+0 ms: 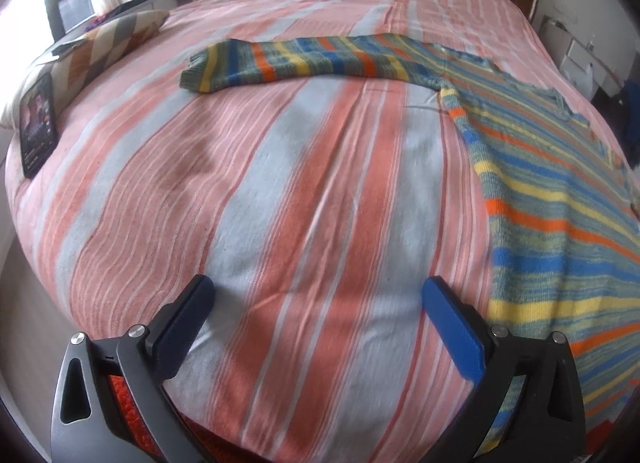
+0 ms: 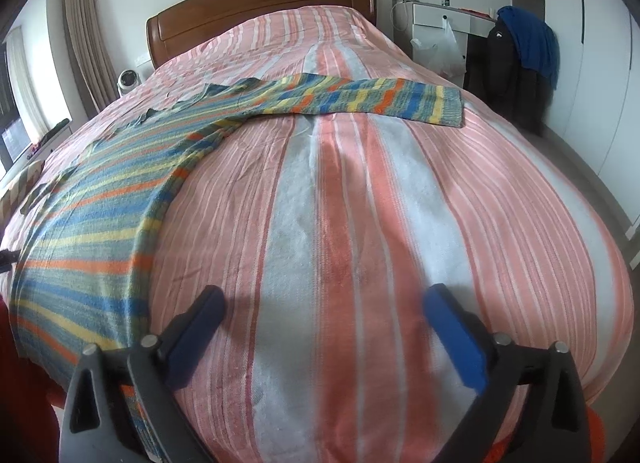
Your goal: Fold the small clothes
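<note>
Both sets of jaws spread wide, holding nothing: left gripper [image 1: 318, 323] and right gripper [image 2: 324, 329] over the bed [image 1: 280, 191]. Sweater [image 1: 560, 203] lies flat, around 2 o'clock from the left, 10 o'clock from the right, sleeves stretched out sideways.

Knitted sweater [image 1: 540, 199], woolly and matt, ribbed at the cuff. Woven cotton-like bedspread [image 1: 280, 191], matt, finely ridged and slightly creased. Glossy polished wooden headboard [image 2: 260, 3]. Smooth glassy phone [image 1: 38, 125] face. Matt blue plastic pads on left tongs [image 1: 320, 327] and right tongs [image 2: 324, 335], dark matt frames, shiny metal rivets.
</note>
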The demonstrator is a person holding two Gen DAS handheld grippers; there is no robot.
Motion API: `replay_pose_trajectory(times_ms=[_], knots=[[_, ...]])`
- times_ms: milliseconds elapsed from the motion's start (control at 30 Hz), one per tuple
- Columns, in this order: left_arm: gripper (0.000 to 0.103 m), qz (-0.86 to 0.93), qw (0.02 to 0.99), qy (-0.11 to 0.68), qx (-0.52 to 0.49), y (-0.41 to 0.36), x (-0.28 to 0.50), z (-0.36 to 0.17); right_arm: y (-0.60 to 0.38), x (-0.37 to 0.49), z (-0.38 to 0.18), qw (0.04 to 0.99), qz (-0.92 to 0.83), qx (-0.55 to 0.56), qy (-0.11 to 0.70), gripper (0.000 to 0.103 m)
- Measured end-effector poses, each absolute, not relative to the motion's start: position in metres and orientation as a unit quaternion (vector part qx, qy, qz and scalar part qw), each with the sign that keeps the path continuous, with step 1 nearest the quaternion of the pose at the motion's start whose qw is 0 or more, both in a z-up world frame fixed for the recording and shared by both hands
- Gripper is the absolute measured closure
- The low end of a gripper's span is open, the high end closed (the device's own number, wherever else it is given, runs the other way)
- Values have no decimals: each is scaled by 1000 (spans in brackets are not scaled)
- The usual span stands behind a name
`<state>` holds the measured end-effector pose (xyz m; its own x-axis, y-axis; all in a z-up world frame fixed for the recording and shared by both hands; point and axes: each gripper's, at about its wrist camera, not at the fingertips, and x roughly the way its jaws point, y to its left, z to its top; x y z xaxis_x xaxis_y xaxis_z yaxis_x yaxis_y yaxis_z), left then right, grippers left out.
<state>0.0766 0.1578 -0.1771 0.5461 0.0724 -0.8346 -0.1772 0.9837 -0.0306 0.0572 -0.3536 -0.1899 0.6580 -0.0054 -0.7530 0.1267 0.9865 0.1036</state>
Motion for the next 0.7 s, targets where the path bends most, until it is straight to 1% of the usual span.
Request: replay_pose_trajectory(times_ms=[700], knots=[[0,65,879,469,-49,155,79,-180,-350,58,-194,908,-43,64,413,0]])
